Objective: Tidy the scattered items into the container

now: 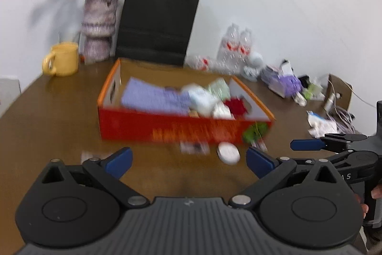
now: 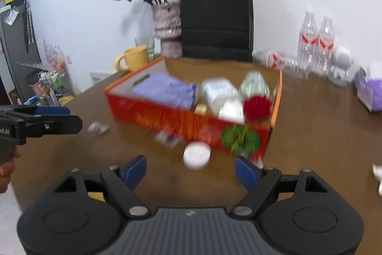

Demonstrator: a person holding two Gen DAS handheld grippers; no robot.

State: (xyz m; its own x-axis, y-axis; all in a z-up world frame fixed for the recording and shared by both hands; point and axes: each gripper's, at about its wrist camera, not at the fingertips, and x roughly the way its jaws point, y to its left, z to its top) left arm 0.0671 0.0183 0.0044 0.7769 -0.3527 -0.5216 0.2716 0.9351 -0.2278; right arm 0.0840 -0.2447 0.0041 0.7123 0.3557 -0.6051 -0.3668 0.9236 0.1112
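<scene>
1. At the near edge of the table [image 1: 59, 116] — left gripper [image 1: 188, 163], jaws spread wide, grasping nothing; right gripper [image 2: 191, 171], likewise released and empty. Both hang low, facing the box, apparently poised for a pick.
2. Just beyond the right gripper's fingertips — white round tin [image 2: 197, 154], lying flat on its base; being a disc, it has no long axis to align with.
3. Left of the tin — small printed packet [image 2: 168, 136], flat; further left, a crumpled wrapper [image 2: 98, 127]. Blur hides their orientation.
4. Touching or just before the box's near right corner — green pom-like item [image 2: 240, 139], still outside.
5. Mid-table — orange box [image 2: 167, 116], the container, long axis running left to right; it holds a lilac cloth [image 2: 167, 90], a white bottle [image 2: 222, 97] lying lengthwise front to back, and a red item [image 2: 257, 105].
6. Far edge by the wall — yellow mug [image 2: 133, 59], vase [image 2: 168, 28], black bag [image 2: 216, 16].
</scene>
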